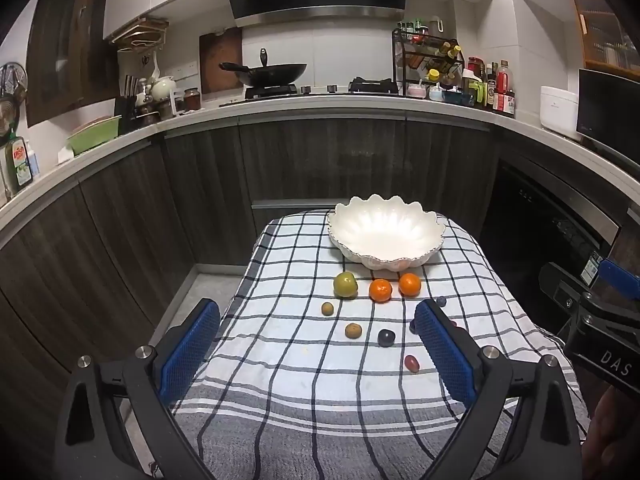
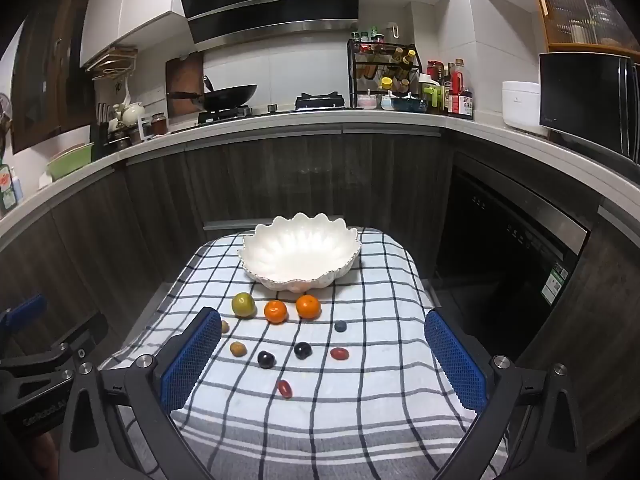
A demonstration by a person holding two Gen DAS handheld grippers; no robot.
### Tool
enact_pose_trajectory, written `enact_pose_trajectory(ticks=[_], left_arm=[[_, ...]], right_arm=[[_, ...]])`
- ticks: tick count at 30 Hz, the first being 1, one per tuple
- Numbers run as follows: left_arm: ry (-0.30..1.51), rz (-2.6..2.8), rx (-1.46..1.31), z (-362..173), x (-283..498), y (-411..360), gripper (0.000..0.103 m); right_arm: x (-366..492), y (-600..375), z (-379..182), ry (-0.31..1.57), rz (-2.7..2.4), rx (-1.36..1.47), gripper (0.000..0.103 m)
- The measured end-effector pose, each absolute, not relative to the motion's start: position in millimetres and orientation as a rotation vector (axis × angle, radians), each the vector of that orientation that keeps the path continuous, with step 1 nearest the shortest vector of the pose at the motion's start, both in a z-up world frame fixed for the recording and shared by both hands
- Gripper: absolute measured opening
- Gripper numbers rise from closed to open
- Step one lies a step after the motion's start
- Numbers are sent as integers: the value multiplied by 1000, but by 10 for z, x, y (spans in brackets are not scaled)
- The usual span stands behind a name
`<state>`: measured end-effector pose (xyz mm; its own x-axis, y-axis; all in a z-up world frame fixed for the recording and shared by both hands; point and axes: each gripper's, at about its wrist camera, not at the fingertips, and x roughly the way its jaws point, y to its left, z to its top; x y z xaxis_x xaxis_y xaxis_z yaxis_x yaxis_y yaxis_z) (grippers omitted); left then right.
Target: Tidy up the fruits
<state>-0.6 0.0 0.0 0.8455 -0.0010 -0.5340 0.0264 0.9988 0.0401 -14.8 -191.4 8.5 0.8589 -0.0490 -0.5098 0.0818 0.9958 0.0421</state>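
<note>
- White scalloped bowl [image 2: 300,254] at 12 o'clock on the checked cloth [image 2: 320,420], far end of the small table — nothing in it. Judged: sorting not yet begun.
- Just in front of the bowl, a row: green fruit [image 2: 243,304], then two oranges [image 2: 275,311] [image 2: 308,306], all apart from the bowl.
- Nearer, scattered: two small brown fruits [image 2: 238,349] at 9 o'clock, two dark round ones [image 2: 265,359] mid-cloth, a blue berry [image 2: 340,326] and two red oval fruits [image 2: 284,388] toward 3 and 6 o'clock.
- Left gripper [image 1: 316,344] — fingers spread wide, holding nothing, above the near cloth.
- Right gripper [image 2: 322,354]: likewise agape and empty.
- All fruit left to move.
</note>
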Motion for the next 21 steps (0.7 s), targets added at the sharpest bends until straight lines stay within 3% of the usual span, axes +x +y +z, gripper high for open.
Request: enact_pose_trajectory(ticks=[21], left_arm=[[576, -33, 42, 29, 9, -41, 100]], right_arm=[[-164, -1920, 105, 532, -68, 68, 103]])
